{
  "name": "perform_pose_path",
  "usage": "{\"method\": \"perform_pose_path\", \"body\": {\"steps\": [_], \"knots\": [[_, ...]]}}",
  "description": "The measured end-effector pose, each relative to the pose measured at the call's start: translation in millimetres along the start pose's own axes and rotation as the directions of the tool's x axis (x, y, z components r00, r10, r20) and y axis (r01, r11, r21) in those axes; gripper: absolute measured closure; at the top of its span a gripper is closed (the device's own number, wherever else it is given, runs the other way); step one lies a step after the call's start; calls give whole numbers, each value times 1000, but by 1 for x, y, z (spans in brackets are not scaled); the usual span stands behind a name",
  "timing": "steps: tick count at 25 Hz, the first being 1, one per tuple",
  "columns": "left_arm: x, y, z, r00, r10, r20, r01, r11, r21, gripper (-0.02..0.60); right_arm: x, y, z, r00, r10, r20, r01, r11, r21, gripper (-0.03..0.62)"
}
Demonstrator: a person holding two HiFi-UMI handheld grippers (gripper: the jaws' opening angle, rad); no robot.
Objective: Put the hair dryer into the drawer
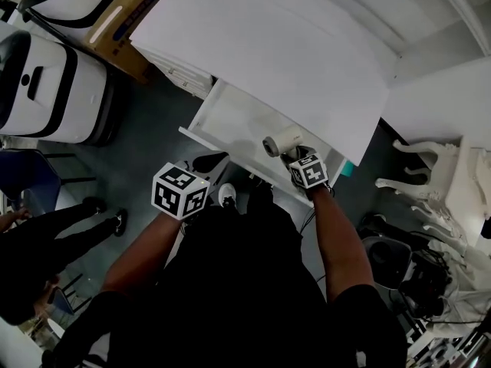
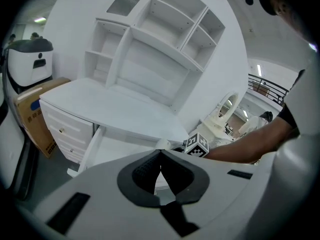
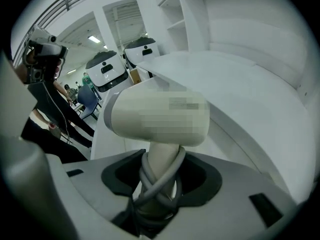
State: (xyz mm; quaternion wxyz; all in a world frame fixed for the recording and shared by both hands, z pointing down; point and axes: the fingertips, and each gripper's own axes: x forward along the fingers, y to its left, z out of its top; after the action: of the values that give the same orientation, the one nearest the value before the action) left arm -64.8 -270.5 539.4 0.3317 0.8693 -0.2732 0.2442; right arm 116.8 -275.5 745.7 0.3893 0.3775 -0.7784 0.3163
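In the head view, an open white drawer (image 1: 230, 121) is seen pulled out from under a white surface (image 1: 268, 52). A cream hair dryer (image 1: 282, 142) is held over the drawer's front right corner by the right tongs (image 1: 295, 158), with its barrel lying sideways. The left tongs (image 1: 209, 162) are held just outside the drawer's front edge, apart from the dryer. In the left gripper view, the left tongs are seen drawn together with only a thin slit between the jaws and nothing held; the open drawer and the white shelves (image 2: 165, 29) above the surface are seen beyond them. In the right gripper view, the right tongs are seen closed on the hair dryer's handle, around which a grey cord (image 3: 160, 179) is wound, and the barrel is seen crosswise above the jaws.
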Motion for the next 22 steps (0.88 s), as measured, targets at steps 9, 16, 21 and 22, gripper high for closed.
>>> {"method": "perform_pose_path", "body": {"steps": [9,16,21,22], "knots": [[2,8,-1,999,34,-5,-35,999,-21,577,31,-24,-19,995,-34,-98,37,999,35,384],[5,13,-2,998,65,-20,-66,997,-43,577,46,-51,-28,982,-100,-161,110,993,51,384],[4,19,-5,996,88,-29,-89,994,-61,577,51,-64,-28,976,-150,-159,161,985,58,384],[4,20,-6,995,92,-29,-94,994,-64,577,52,-65,-27,976,-151,-159,163,985,64,384]]}}
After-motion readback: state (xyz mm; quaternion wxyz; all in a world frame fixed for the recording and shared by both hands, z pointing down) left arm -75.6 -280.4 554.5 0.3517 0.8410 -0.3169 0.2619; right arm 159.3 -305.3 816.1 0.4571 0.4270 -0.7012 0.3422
